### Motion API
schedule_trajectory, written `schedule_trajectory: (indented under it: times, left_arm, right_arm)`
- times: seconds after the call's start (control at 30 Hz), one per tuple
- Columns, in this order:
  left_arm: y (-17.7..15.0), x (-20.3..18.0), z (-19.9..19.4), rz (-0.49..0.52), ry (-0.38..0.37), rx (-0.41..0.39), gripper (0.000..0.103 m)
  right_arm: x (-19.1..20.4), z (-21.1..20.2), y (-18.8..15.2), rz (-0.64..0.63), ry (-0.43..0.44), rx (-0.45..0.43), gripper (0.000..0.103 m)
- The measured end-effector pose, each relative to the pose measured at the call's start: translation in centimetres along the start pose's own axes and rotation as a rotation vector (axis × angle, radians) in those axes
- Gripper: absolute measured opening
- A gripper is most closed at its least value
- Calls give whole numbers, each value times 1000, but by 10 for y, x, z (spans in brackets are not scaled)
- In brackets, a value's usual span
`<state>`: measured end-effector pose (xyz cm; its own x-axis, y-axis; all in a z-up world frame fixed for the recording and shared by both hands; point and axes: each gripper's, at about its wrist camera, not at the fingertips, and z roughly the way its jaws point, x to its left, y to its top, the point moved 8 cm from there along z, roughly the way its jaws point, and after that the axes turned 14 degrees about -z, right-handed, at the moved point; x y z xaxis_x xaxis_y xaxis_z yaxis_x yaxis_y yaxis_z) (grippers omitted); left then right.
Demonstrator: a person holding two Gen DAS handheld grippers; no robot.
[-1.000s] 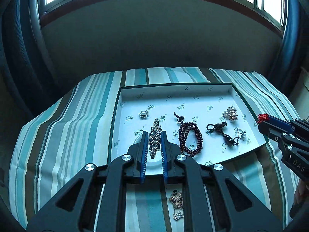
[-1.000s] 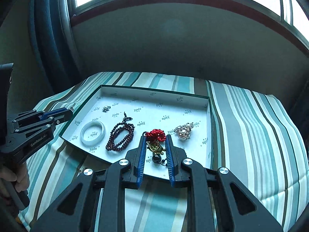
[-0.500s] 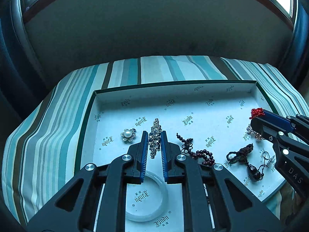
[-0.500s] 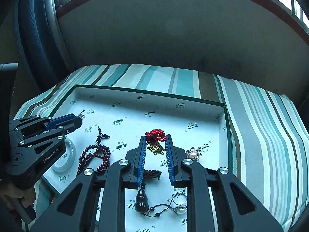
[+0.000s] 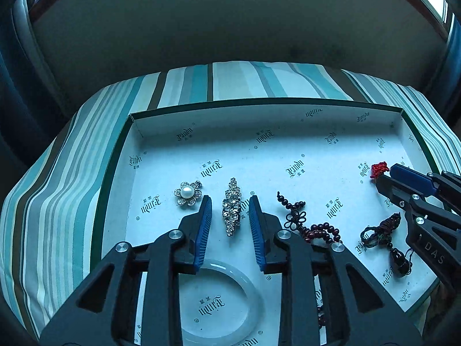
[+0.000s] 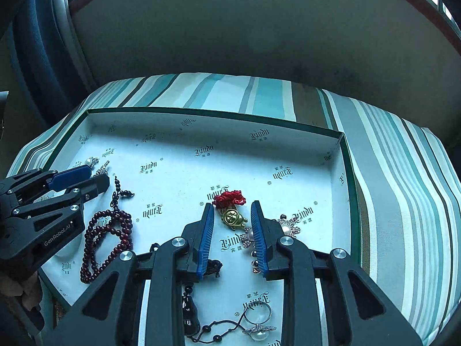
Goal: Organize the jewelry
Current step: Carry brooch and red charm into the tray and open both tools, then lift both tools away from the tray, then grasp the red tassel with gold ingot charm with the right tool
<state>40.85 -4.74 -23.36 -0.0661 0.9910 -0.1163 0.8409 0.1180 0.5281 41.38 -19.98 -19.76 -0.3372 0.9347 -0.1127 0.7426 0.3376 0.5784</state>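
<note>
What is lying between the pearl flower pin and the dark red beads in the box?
In the left wrist view, the long sparkly brooch lies between the pearl flower pin and the dark red beads, inside the open left tool.

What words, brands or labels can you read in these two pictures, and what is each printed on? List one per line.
"GenRobot.AI": on the side of the left gripper.
"DAS": on the side of the right gripper; the rest is cut off.
Repeated ornate logo, roughly "Yindu": on the box lining; the small characters beneath it are too small to read.
</note>
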Motion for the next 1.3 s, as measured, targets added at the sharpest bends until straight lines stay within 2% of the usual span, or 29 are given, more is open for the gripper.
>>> schedule_trajectory:
  times: [0.03,0.07,0.23,0.33,0.5,0.63,0.87,1.07,1.3]
  left_arm:
    - [0,0,0,-4,-6,4,43]
    - [0,0,0,-6,-7,1,43]
    - [0,3,-9,-14,-1,-17,44]
    - [2,9,-26,-13,5,-55,49]
    - [-5,15,-61,3,12,-113,50]
    - [-24,25,-85,5,25,-138,50]
    - [-72,39,-113,23,65,-137,50]
    - [-108,53,-120,30,107,-112,50]
    - [-133,72,-124,2,142,-83,50]
  right_arm:
    - [0,-1,0,2,-4,-6,42]
    - [-1,-3,1,5,-6,-11,43]
    - [-3,-18,0,6,-23,-39,43]
    - [-2,-35,0,0,-28,-64,43]
    - [6,-67,-9,-12,-30,-92,43]
    - [16,-92,-28,-23,-36,-97,43]
    - [54,-115,-69,-43,4,-61,43]
    - [83,-119,-102,-60,45,-15,42]
    - [108,-113,-117,-83,80,15,42]
